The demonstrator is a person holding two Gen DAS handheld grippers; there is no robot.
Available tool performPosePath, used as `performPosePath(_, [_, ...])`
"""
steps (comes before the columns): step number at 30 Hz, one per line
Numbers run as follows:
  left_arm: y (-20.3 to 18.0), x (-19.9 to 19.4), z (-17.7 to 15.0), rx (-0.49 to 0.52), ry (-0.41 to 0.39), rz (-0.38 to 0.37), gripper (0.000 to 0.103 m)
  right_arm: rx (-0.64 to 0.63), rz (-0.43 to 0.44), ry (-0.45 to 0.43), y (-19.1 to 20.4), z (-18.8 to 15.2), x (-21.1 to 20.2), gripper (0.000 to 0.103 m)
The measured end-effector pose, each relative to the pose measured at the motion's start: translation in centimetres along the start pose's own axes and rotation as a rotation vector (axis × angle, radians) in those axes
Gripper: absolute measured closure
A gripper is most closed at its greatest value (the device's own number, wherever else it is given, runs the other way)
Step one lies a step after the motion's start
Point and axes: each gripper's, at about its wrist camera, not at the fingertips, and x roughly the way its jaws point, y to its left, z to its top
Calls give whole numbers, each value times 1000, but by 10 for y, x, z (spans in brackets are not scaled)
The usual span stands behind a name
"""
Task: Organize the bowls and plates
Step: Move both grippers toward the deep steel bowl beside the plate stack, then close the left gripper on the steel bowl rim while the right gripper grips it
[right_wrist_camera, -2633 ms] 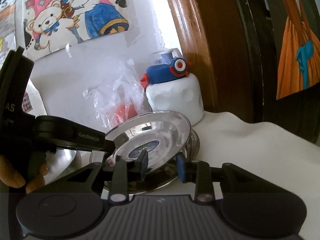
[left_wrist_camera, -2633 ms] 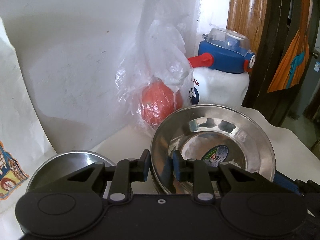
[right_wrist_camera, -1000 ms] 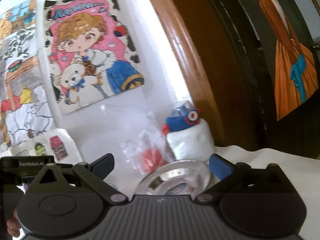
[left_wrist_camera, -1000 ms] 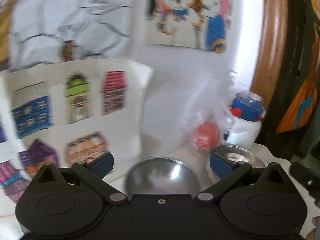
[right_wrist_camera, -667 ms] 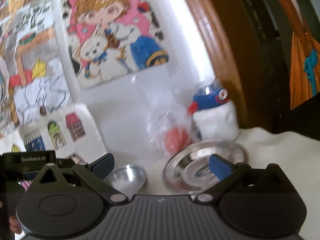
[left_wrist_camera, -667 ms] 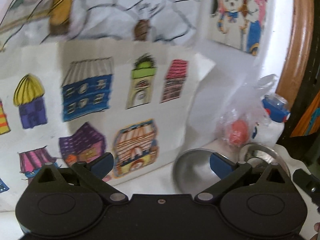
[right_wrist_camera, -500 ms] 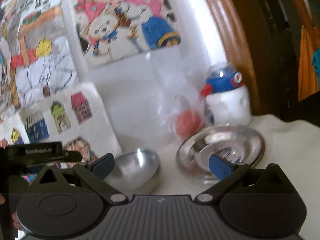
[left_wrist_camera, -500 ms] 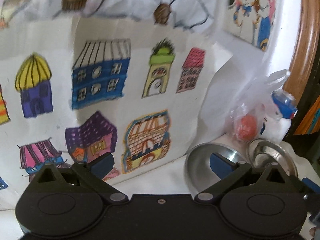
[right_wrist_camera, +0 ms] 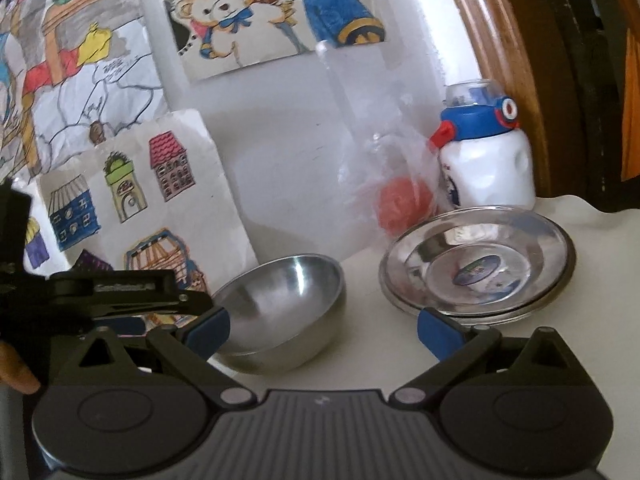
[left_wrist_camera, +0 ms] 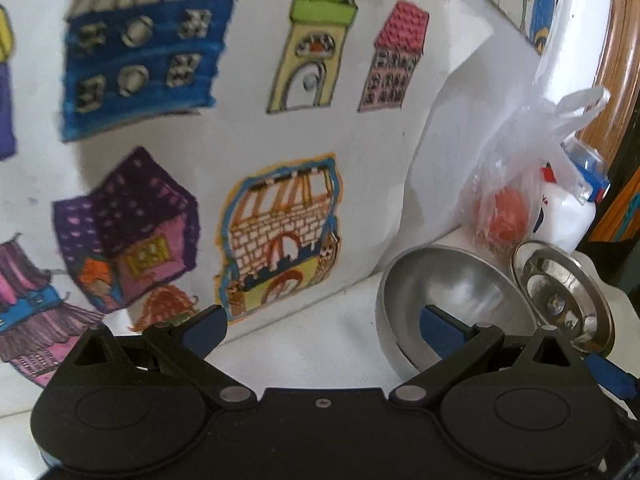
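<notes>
A steel bowl (right_wrist_camera: 280, 304) sits on the white table, with stacked steel plates (right_wrist_camera: 476, 264) to its right; the top plate has a sticker in its centre. In the left wrist view the bowl (left_wrist_camera: 452, 296) is at lower right and the plates (left_wrist_camera: 560, 292) lie beyond it. My right gripper (right_wrist_camera: 322, 330) is open and empty, just in front of both. My left gripper (left_wrist_camera: 324, 326) is open and empty too; its right fingertip overlaps the bowl's near rim in the view. The left gripper's body (right_wrist_camera: 120, 292) shows at the left of the right wrist view.
A clear plastic bag with a red ball (right_wrist_camera: 404, 200) and a white bottle with a blue lid (right_wrist_camera: 484, 160) stand behind the plates. Children's drawings (left_wrist_camera: 180, 160) lean on the wall. A wooden door frame (right_wrist_camera: 492, 40) rises at right. A fingertip (right_wrist_camera: 18, 376) shows at left.
Both grippers let go of the plate, which now lies on the stack, opened and pulled back. The left gripper swung left toward the drawings; the right one dropped lower toward the table.
</notes>
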Motion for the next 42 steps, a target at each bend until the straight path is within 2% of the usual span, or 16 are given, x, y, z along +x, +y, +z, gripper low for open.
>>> performPosePath(10, [-8,21,2,21,63,-23,2,-32,29,55,6,-5,13,19])
performPosePath(16, [-16,32,3,39,95,-36,15,-15,58,57,2,-7,16,28])
performPosePath(21, [-19,42,5,48,126,-71,42,-4,69,58,0,-7,18,37])
performPosePath(22, [-21,44,5,50,129,-81,45,1,72,60,0,-7,19,37])
performPosePath(24, [-24,47,5,58,135,-102,59,6,79,70,-1,-7,20,37])
performPosePath(27, [-32,49,5,84,135,-121,75,12,92,80,-2,-7,22,38])
performPosePath(30, [-38,49,4,97,137,-132,84,52,120,97,-9,-7,24,40])
performPosePath(33, [-41,46,3,98,131,-129,84,99,141,107,-17,-7,26,53])
performPosePath(42, [-44,40,-2,87,110,-124,85,159,145,113,-27,-9,28,65])
